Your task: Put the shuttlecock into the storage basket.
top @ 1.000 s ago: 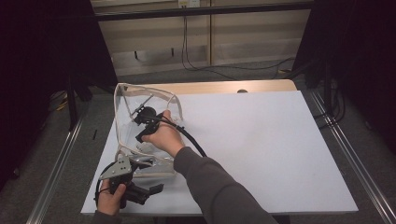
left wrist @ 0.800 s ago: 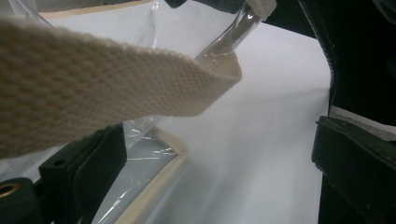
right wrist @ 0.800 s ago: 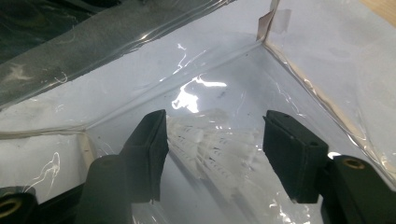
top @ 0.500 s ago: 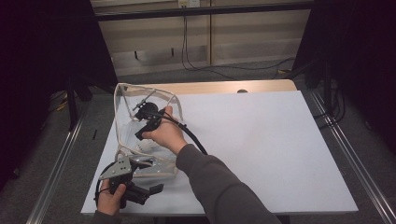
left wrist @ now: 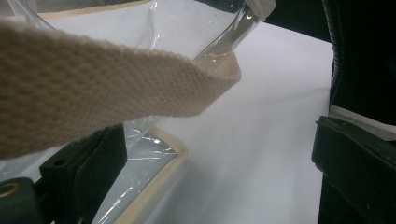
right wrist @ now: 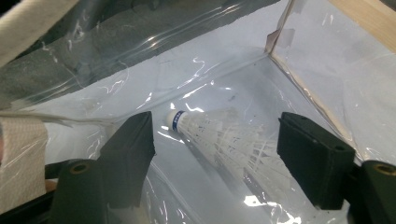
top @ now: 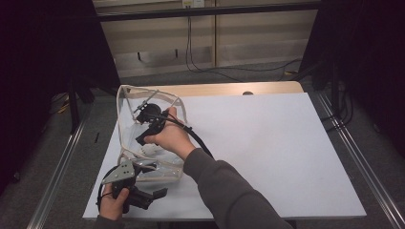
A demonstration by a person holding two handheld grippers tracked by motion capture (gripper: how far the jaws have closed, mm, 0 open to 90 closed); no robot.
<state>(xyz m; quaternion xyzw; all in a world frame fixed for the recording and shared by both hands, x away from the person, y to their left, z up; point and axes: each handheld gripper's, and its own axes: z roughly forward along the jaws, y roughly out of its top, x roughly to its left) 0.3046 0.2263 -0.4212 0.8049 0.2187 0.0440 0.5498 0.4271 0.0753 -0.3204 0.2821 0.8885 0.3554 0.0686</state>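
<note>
Left gripper [top: 143,195] is sitting at the table's [top: 267,157] near-left corner, jaws standing apart around the cream strap [left wrist: 93,88] of the clear bag [top: 128,102]; whether the pads are pressing it, cannot tell. Right gripper [top: 143,109] is reaching into the bag, jaws apart (they have just been opening) and gripping nothing. The shuttlecock [right wrist: 219,135] is lying loose on the bag's floor between those jaws, cork end pointing away, not touching either pad.
</note>
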